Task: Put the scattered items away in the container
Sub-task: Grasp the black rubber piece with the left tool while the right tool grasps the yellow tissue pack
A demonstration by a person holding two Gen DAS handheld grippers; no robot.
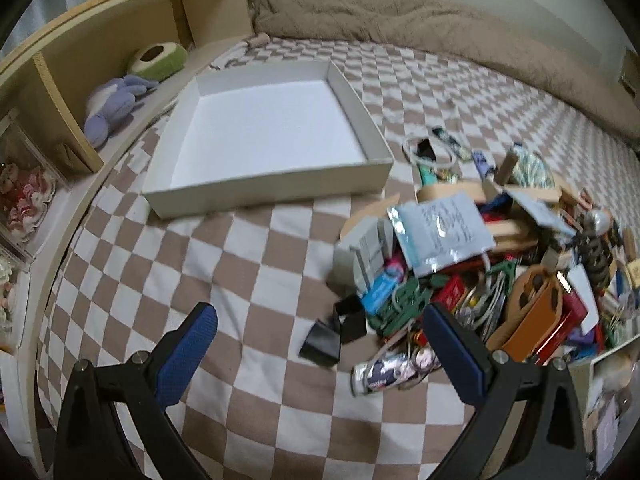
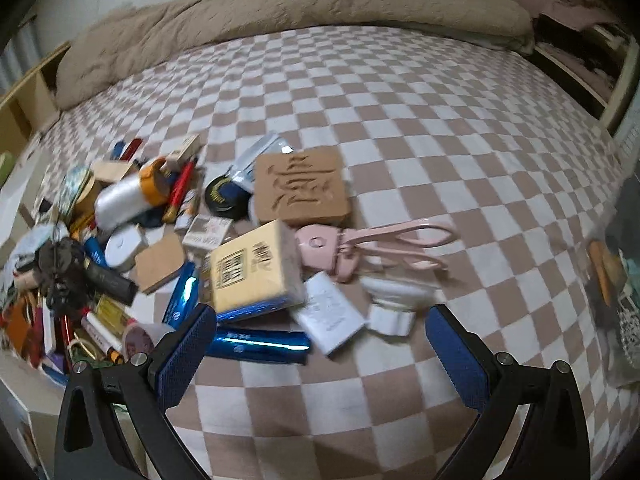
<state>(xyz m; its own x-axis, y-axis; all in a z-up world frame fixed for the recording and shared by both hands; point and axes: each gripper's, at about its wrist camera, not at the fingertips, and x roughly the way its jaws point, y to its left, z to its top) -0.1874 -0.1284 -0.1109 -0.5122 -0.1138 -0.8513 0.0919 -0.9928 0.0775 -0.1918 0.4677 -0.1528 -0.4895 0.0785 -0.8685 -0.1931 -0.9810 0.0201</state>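
On the checkered bed (image 1: 256,280), white box (image 1: 372,128) sits empty; cluttered pile (image 1: 480,264) untouched at right. Left gripper (image 1: 320,344) and right gripper (image 2: 320,340): fingers spread, holding nothing. Everything left to do.

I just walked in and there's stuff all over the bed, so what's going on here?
A person holding a two-finger gripper in each hand is about to tidy a heap of small mixed items on the brown-and-white checkered bedspread. The shallow white cardboard box beside the heap has nothing in it yet. The left gripper and the right gripper are both open and hold nothing. The right one is above the bedspread near a shiny blue tube and a yellow box.
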